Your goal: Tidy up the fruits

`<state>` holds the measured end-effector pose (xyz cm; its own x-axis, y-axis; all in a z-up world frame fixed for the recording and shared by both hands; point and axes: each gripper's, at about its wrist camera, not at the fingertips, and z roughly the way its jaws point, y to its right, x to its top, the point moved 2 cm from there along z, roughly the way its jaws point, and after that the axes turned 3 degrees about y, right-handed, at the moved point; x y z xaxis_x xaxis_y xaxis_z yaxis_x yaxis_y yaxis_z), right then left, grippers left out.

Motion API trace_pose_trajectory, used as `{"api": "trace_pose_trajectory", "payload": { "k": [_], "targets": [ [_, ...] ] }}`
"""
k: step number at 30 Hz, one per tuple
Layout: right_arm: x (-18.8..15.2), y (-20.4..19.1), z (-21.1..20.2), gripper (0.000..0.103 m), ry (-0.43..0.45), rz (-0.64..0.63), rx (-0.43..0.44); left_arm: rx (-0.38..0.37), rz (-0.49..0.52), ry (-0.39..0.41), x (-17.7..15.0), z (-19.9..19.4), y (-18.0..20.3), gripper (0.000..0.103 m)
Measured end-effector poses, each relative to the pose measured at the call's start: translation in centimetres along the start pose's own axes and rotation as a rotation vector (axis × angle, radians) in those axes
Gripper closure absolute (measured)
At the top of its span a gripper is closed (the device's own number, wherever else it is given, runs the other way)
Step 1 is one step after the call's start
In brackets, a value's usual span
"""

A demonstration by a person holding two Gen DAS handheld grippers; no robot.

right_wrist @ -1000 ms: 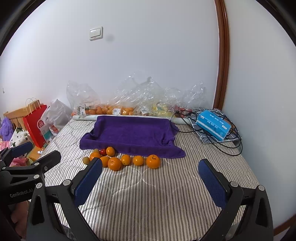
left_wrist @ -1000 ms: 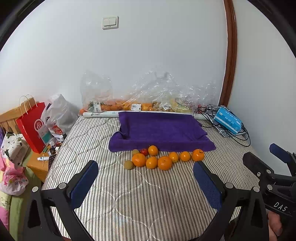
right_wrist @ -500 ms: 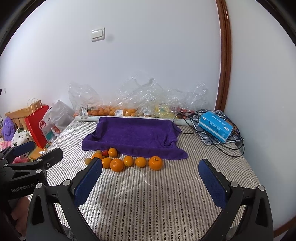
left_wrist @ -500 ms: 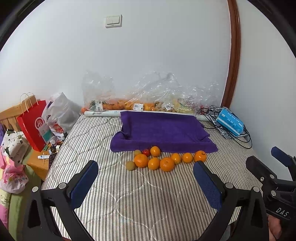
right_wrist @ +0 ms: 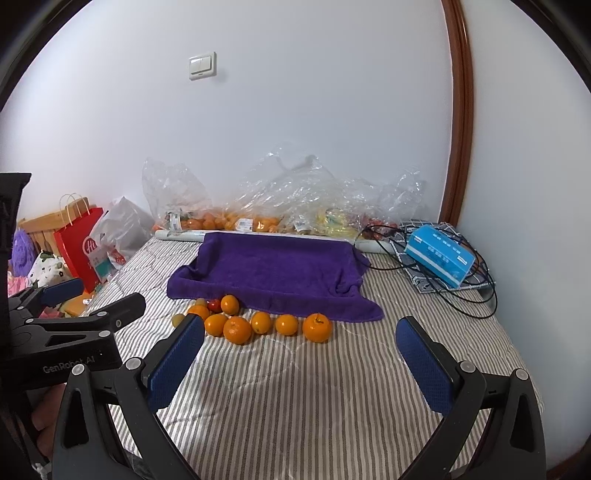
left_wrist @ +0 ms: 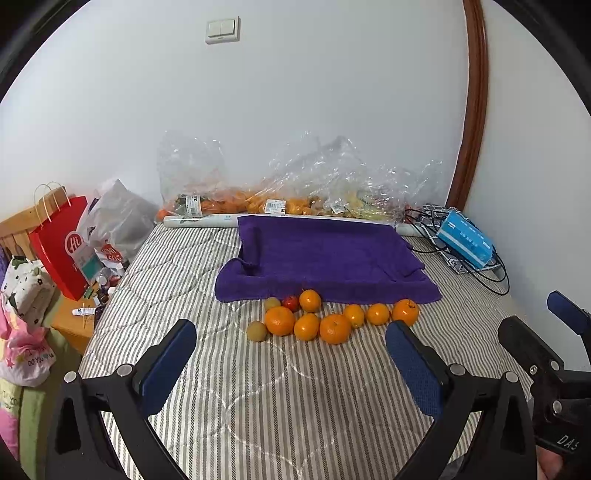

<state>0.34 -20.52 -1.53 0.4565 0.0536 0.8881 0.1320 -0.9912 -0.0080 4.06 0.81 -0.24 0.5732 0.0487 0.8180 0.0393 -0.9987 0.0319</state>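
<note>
Fruit inside the clear bags [left_wrist: 295,199] blurred, perhaps oranges, red bag [left_wrist: 61,243] lettering partly hidden, price labels unreadable

Home bedroom: striped quilted mattress [left_wrist: 280,398], wooden headboard [left_wrist: 14,225], shopping bags [left_wrist: 62,247] beside bed.

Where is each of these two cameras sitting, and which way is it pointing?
Left wrist view: sits on the left gripper, looks forward across the striped bed at the oranges and purple towel; own open fingers show, the right gripper at right.
Right wrist view: sits on the right gripper, faces the same way; own open fingers show, the left gripper at left.
Shared: fruit, towel, blue box, wall switch.
</note>
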Motion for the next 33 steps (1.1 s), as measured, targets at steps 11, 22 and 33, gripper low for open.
{"api": "trace_pose_trajectory", "payload": {
  "k": [11, 22, 33],
  "targets": [
    [0.8, -0.7, 2.2, 0.001, -0.013, -0.027, -0.005, -0.012, 0.002, 0.01, 0.8, 0.9, -0.3, 0.0],
    [0.0, 0.3, 4.6, 0.001, -0.045, -0.008, 0.029, 0.017, 0.05, -0.028, 0.4, 4.6, -1.4, 0.0],
    [-1.8, 0.9, 12.1, 0.018, -0.159, -0.052, 0.013, 0.023, 0.0, -0.132, -0.7, 11.6, -3.8, 0.004]
  ]
}}
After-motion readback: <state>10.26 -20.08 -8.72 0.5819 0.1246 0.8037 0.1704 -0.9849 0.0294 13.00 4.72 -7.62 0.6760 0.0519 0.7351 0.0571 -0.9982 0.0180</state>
